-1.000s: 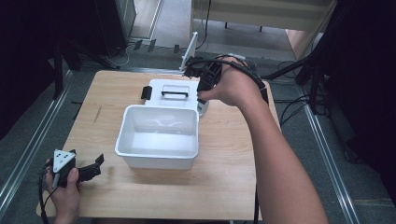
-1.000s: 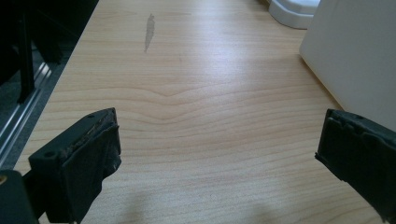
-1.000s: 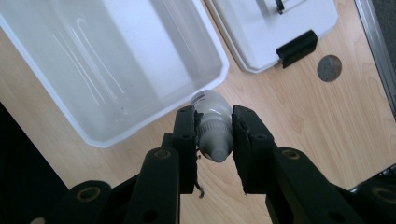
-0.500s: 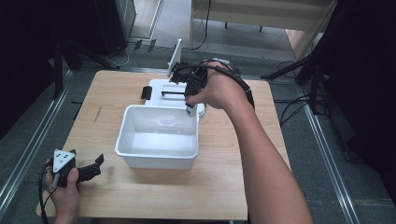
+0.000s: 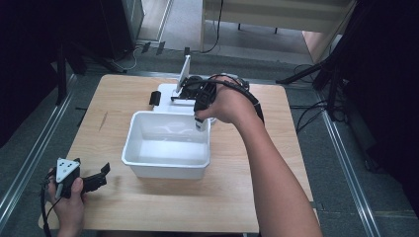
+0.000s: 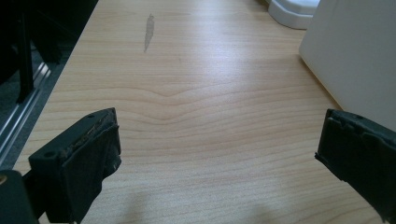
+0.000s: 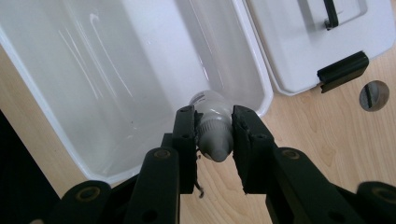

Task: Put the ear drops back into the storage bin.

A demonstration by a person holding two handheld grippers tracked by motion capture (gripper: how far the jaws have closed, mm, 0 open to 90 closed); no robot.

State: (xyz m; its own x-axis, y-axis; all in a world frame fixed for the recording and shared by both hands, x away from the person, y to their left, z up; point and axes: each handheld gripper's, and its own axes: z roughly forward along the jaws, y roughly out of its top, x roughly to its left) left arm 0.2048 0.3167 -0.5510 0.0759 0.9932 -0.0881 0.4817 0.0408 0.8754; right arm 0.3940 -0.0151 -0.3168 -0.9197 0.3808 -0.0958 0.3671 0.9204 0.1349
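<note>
Having swung toward 9 o'clock since half a second ago, now hovering over the far right corner of the bin: right gripper (image 7: 214,133), carrying a small bottle (image 7: 212,123) nose-up by its grey cap end. Staying put at 7 o'clock on the tabletop (image 5: 237,197): left gripper (image 5: 101,175), jaws spread wide apart on nothing, in its own view straddling bare wood beside the bin wall.

Going outward from the near edge: sitting at centre, one white bin (image 5: 165,165), empty inside and glossy. Hanging above its 1 o'clock rim, the bottle, jaws closed tight on the neck just below the cap. Lying flat beyond the bin at 12 o'clock, one white lid (image 7: 299,42) with a black handle and black latches. Standing upright at the far edge, one thin white panel (image 5: 185,74), purpose unclear.

Judging the bottle: probably light, stiff plastic, smooth and rounded, so liable to slip or swivel; gripping at the ridged neck looking safest, as now.

Counting: one bottle, one bin, one lid, two grippers.
</note>
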